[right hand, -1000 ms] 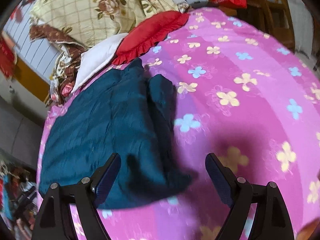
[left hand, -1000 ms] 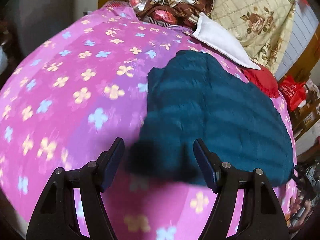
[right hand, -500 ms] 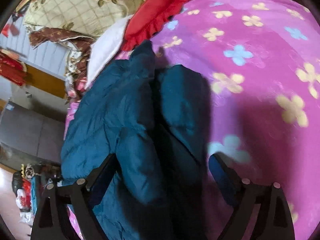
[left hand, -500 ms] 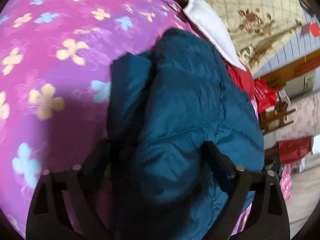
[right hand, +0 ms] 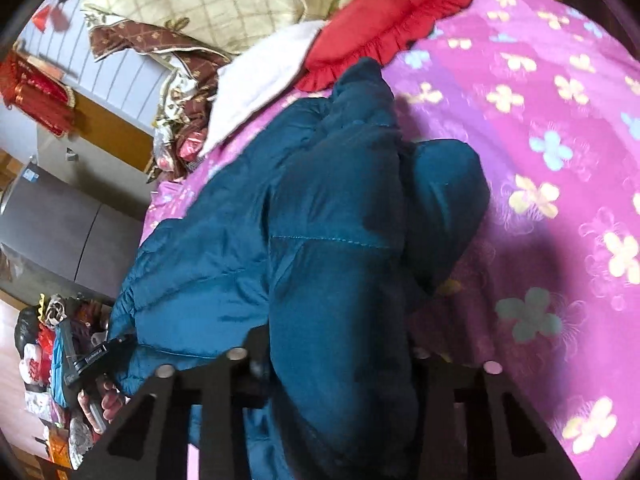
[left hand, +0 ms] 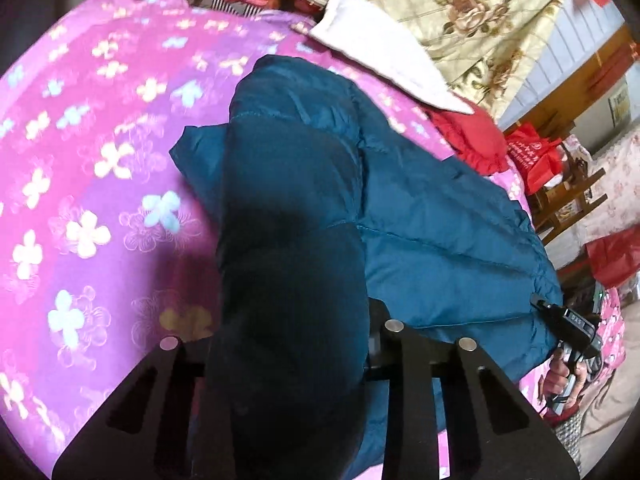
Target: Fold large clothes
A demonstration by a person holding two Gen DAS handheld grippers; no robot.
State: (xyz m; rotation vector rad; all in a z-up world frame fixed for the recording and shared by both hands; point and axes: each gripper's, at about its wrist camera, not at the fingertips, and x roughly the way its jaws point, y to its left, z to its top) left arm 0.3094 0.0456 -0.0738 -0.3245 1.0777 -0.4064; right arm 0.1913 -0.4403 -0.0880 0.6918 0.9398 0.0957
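A teal quilted puffer jacket lies on a pink flowered bedspread. My left gripper is shut on the jacket's near left edge; the padded cloth bulges up between its jaws and hides the fingertips. My right gripper is shut on the jacket at its near right edge, the cloth likewise covering the fingertips. Each gripper shows small at the far side of the other's view, the right one and the left one, in a hand.
A white pillow, a red frilled cushion and a cream rose-patterned quilt lie at the head of the bed. Brown patterned bedding is piled beside them. Red bags and furniture stand off the bed.
Both grippers moved in over the jacket's near edge and closed on it. The cloth now bulges up between the jaws, which stood open and apart a second ago.
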